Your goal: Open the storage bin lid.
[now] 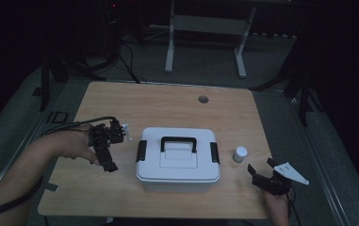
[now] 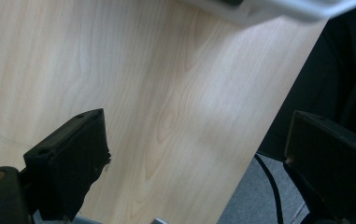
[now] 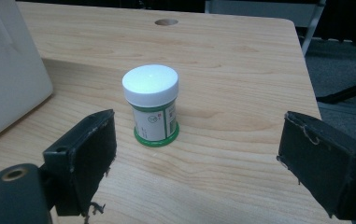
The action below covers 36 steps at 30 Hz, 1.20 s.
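Lining up on small round white-capped plastic jar w/ green label and base (image 3: 151, 105), right gripper (image 3: 203, 154) has jaws wide, nothing held; jar upright, just right of white rectangular plastic storage box w/ black handle and latches (image 1: 177, 160). Grasp not yet made; box lid shut, latches down. Left gripper (image 1: 105, 146) left of box, jaws wide, empty, over pale smooth wood-grain tabletop (image 2: 166, 93). Jar cap glossy; jaw pads matte black, frayed at edges.

The wooden table (image 1: 120, 101) held one white storage box (image 1: 177, 160) with a black handle and two black latches, and one white-capped jar (image 1: 240, 154).
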Each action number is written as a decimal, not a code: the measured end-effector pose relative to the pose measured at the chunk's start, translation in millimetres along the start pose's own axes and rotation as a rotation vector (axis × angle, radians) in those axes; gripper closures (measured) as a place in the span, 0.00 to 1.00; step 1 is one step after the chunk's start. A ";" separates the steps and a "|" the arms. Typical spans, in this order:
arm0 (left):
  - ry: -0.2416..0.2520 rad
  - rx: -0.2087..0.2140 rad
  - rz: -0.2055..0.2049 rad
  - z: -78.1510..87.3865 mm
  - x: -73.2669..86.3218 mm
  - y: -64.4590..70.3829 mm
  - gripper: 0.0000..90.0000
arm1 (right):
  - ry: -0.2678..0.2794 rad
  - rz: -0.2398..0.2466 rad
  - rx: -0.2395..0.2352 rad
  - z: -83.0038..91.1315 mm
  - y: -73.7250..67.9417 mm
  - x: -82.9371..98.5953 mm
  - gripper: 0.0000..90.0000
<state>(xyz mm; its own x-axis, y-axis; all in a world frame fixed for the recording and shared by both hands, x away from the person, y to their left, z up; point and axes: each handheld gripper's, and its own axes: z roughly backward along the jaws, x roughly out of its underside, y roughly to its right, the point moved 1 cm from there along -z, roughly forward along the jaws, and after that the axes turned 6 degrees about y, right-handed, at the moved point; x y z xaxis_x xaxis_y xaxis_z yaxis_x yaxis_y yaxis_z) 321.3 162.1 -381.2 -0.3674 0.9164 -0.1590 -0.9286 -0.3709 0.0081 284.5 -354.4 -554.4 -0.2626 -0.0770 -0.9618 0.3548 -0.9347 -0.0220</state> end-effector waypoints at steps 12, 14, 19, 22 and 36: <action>0.009 -0.009 -0.093 6.1 -47.6 4.1 0.06 | 0.001 -0.008 -0.009 0.4 0.4 0.1 0.12; 0.015 -0.012 -0.114 4.6 -56.4 6.6 0.06 | -0.001 -0.010 -0.014 0.2 0.8 0.2 0.12; 0.018 0.003 -0.149 2.6 -79.2 9.6 0.06 | 0.001 -0.013 -0.023 0.3 1.0 0.2 0.12; 0.017 0.007 -0.155 1.6 -84.8 9.6 0.06 | 0.002 -0.015 -0.025 0.5 1.2 0.3 0.12; -0.035 -0.008 -0.242 -15.4 -132.2 6.6 0.16 | 0.000 -0.023 -0.041 0.9 1.9 0.5 0.12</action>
<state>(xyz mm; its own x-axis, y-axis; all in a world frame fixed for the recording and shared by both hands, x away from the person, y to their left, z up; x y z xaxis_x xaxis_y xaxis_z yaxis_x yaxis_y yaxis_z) 364.5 36.2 -375.3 -0.1359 0.9834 -0.1207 -0.9895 -0.1408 -0.0334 284.2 -356.5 -554.7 -0.2708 -0.0553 -0.9610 0.3851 -0.9212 -0.0555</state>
